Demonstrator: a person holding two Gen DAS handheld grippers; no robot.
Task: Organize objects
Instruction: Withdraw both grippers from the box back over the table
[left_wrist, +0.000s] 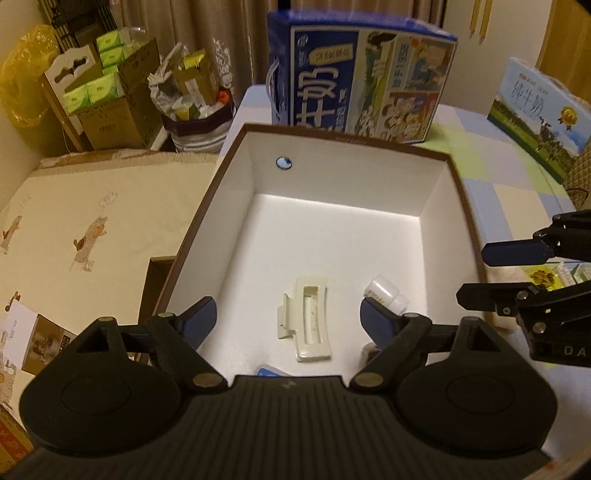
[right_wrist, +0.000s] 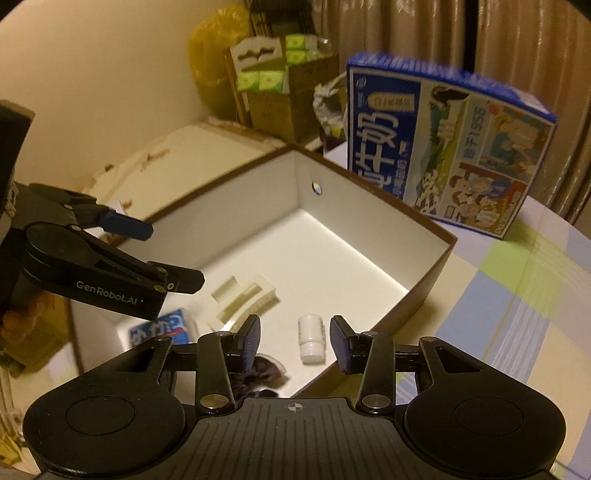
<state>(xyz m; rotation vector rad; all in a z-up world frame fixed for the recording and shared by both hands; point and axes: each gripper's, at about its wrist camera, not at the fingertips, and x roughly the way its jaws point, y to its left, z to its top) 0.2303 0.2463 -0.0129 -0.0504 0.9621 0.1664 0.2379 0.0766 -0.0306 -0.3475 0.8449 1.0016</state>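
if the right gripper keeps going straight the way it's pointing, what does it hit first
Probably the small white bottle lying in the box, centred between the open right gripper fingers; depth is hard to judge.

So I've got the open box (left_wrist: 332, 147) sitting on the table (left_wrist: 498, 177), milk carton (left_wrist: 362, 77) standing right behind its far wall. Inside the box: hair clip (left_wrist: 304, 319) on the floor near the front, small bottle (left_wrist: 386, 293) lying on its side to the clip's right, packet (right_wrist: 162, 328) at the near-left corner.

cream hair clip (left_wrist: 304, 321), white bottle (left_wrist: 386, 293), in box (left_wrist: 439, 206)
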